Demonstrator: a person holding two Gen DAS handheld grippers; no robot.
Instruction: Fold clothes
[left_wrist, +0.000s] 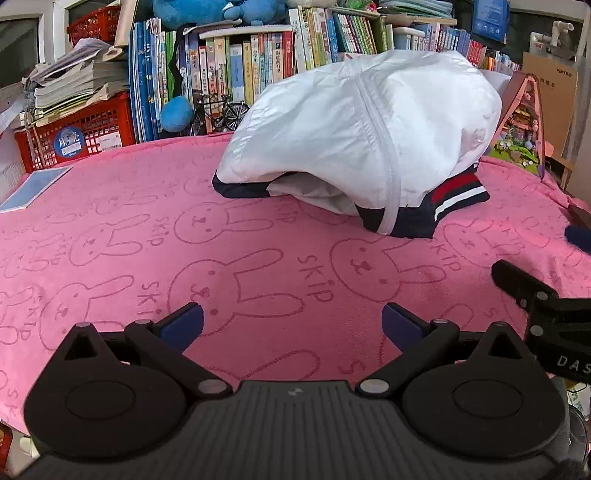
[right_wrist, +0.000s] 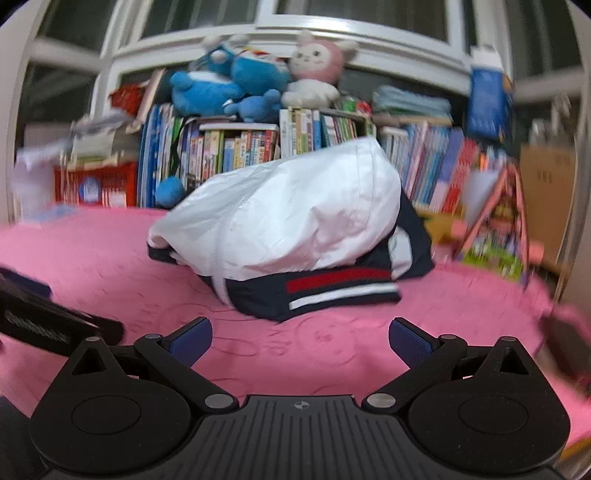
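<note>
Both sets of tongs are seen spread wide with nothing between the pads — left gripper (left_wrist: 291, 324), right gripper (right_wrist: 300, 338) — held above the pink rabbit-print cloth (left_wrist: 110, 229). Beyond them, a white-and-navy jacket (left_wrist: 365, 136) is heaped on that cloth, apart from both; rows of books (left_wrist: 236, 70) are ranged behind.

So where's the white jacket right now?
In both wrist views the white jacket lies bundled on the pink blanket, centre-right, before the bookshelf.
</note>
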